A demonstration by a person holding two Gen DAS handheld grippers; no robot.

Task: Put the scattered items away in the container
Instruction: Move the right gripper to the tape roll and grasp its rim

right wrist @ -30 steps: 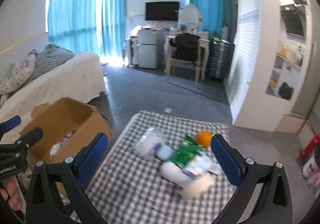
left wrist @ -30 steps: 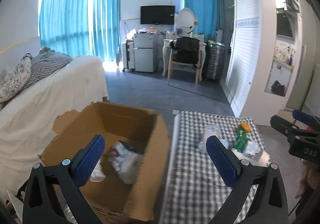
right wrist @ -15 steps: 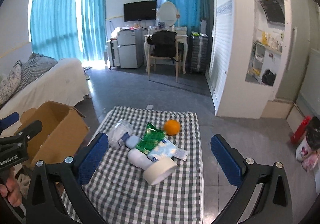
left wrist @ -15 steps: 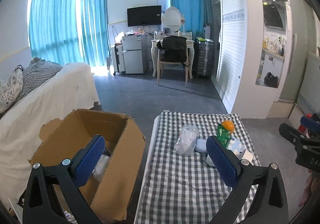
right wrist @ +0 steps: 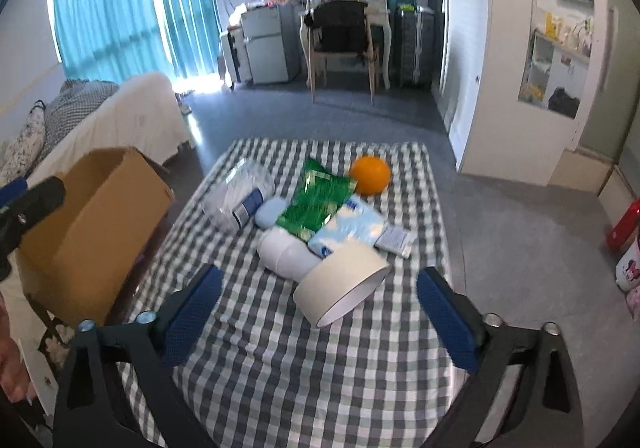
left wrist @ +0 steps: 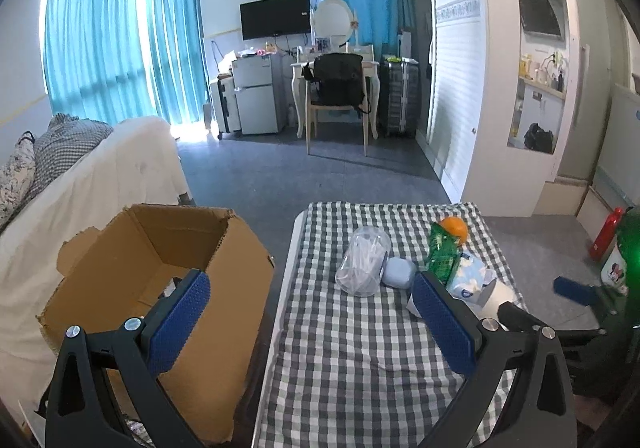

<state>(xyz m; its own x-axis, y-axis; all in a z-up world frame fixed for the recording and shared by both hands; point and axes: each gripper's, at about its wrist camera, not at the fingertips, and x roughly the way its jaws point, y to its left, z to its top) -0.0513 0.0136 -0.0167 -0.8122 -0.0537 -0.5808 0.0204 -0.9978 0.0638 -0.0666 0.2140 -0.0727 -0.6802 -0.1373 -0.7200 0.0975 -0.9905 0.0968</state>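
An open cardboard box [left wrist: 160, 268] stands on the left, beside a checked table [left wrist: 360, 348]. On the table lie a clear jar of cotton swabs [right wrist: 240, 196], a pale blue case [right wrist: 270, 213], a green packet [right wrist: 316, 200], an orange [right wrist: 370, 175], a blue-and-white tissue pack [right wrist: 348, 226], a white bottle [right wrist: 284, 254] and a white tape roll [right wrist: 342, 288]. My left gripper [left wrist: 310, 284] is open and empty, straddling the gap between box and table. My right gripper [right wrist: 320, 276] hangs low over the table's near end. Its jaws are closing, with the tape roll just ahead between the fingers and no pad touching it.
A white-covered sofa [left wrist: 100, 176] runs behind the box. A red bottle [left wrist: 608, 232] and a small bin stand on the floor to the right of the table. A chair [left wrist: 338, 104], desk and fridge line the far wall. Grey floor lies beyond the table.
The left gripper slid right, from over the box to the box-table gap. The right gripper dropped toward the table, so the items loom larger, and its jaws narrowed slightly.
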